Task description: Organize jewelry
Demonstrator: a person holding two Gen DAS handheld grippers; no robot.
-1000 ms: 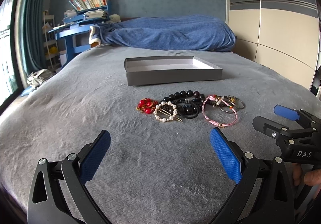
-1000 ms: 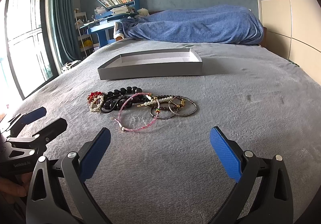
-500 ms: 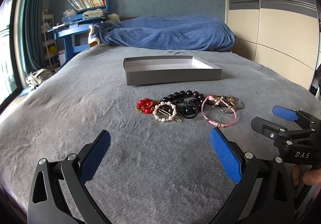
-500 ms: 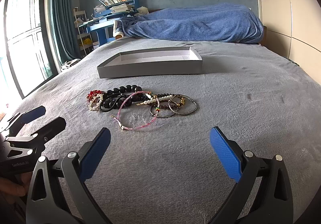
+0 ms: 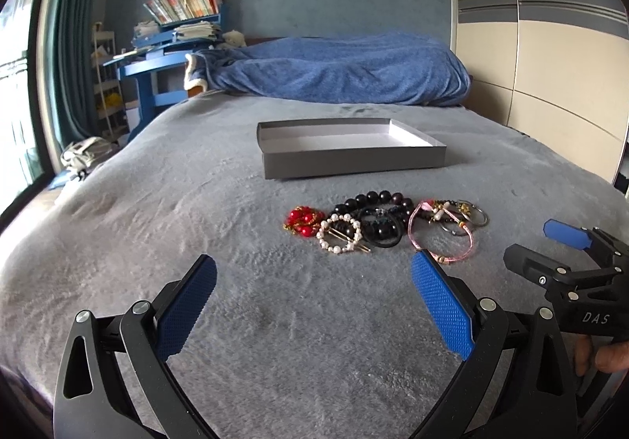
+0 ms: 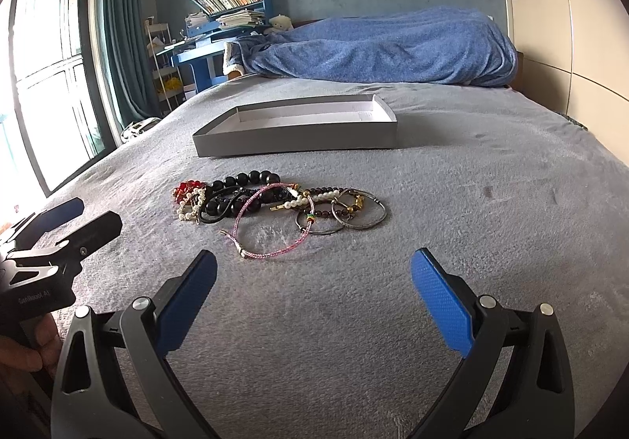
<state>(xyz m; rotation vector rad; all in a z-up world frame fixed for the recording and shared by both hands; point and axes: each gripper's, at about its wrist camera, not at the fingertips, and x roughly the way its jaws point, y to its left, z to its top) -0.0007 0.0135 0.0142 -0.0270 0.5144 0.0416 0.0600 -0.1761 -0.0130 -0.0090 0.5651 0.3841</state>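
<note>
Left wrist view shows the left gripper (image 5: 314, 305) with its blue-padded fingers (image 5: 186, 311) spread wide, holding nothing, above the grey plush bedspread (image 5: 157, 211). Ahead of it lies a cluster of jewelry: a red beaded piece (image 5: 302, 219) at the left end, a white pearl ring-shaped clip (image 5: 339, 233) touching it, a dark round-bead bracelet (image 5: 373, 201) behind, a black elastic hair tie (image 5: 383, 232), a pink cord bracelet (image 5: 440, 234) and thin silver metal bangles (image 5: 473, 215) at the right end. Past the cluster, apart from it, sits a shallow grey rectangular cardboard tray (image 5: 354, 160) with a white inside. A rumpled blue blanket (image 5: 338, 73) lies at the far end of the bed.

At the right edge of this view the right gripper (image 5: 546, 246) hovers near the bangles, its fingers apart. In the right wrist view, the right gripper (image 6: 314, 301) is likewise spread wide with nothing between its pads, and the pink cord bracelet (image 6: 275, 226) lies just ahead of it, with the silver bangles (image 6: 361, 213) beside it and the tray (image 6: 295, 136) farther back. The left gripper (image 6: 70, 223) appears at the left edge, a hand (image 6: 23, 348) on its grip.
</note>
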